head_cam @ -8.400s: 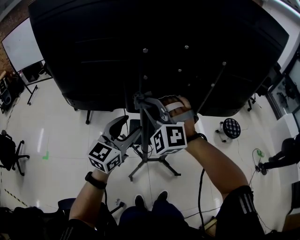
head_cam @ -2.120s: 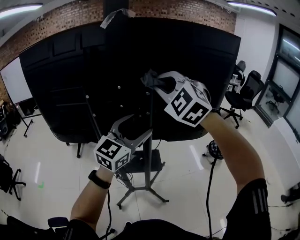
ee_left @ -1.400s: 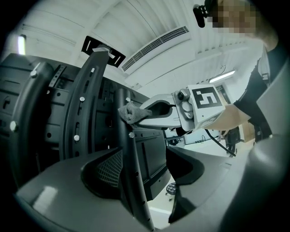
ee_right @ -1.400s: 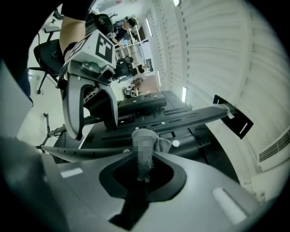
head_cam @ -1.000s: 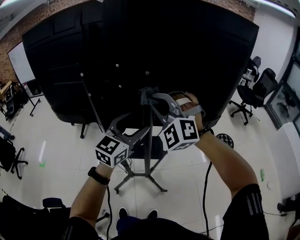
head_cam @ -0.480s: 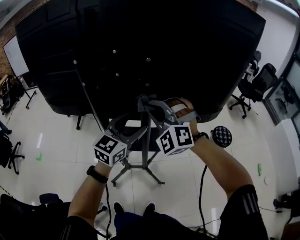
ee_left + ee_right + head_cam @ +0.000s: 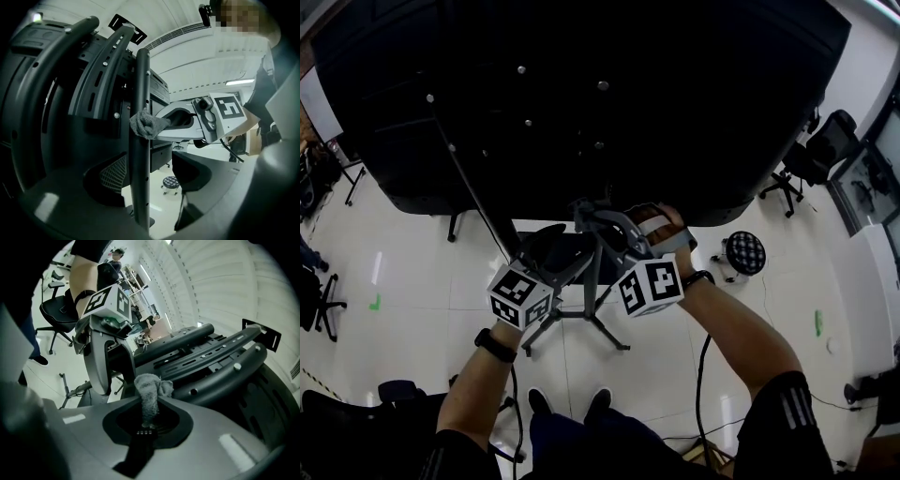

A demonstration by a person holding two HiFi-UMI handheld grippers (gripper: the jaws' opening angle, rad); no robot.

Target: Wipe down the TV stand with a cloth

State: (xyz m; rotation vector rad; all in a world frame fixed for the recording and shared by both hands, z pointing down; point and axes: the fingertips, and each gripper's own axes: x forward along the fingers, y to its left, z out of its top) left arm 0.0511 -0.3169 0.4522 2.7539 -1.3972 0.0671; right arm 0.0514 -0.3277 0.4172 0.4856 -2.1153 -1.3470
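Seen from above, a person stood behind a large black flat-panel television [image 7: 581, 94] mounted on a dark metal TV stand [image 7: 592, 298]. The stand's splayed feet [image 7: 614, 337] rested on a pale glossy tiled floor [image 7: 412, 272]. The right gripper [image 7: 596, 221] had its claw pressed together on a small grey terry cloth [image 7: 147, 125], bunched into a wad that stuck out past the jaw tips. The wad touched the stand's slim round pole [image 7: 140, 84] near the television's lower edge, a hold that likely let the person rub the pole without metal scraping it. The left gripper [image 7: 555, 255] sat lower and to the left, its claw spread and pinching nothing. The pole stood between its jaws, with a gap showing on the pole's right side, and it seemed placed there to steady the stand while the other gripper worked. The pole's long axis ran upright, from the feet to the curved dark mounting brackets [image 7: 101, 65] on the television's back. The cloth pointed along the right gripper's jaws, crosswise to the pole, so its end met the pole's side.
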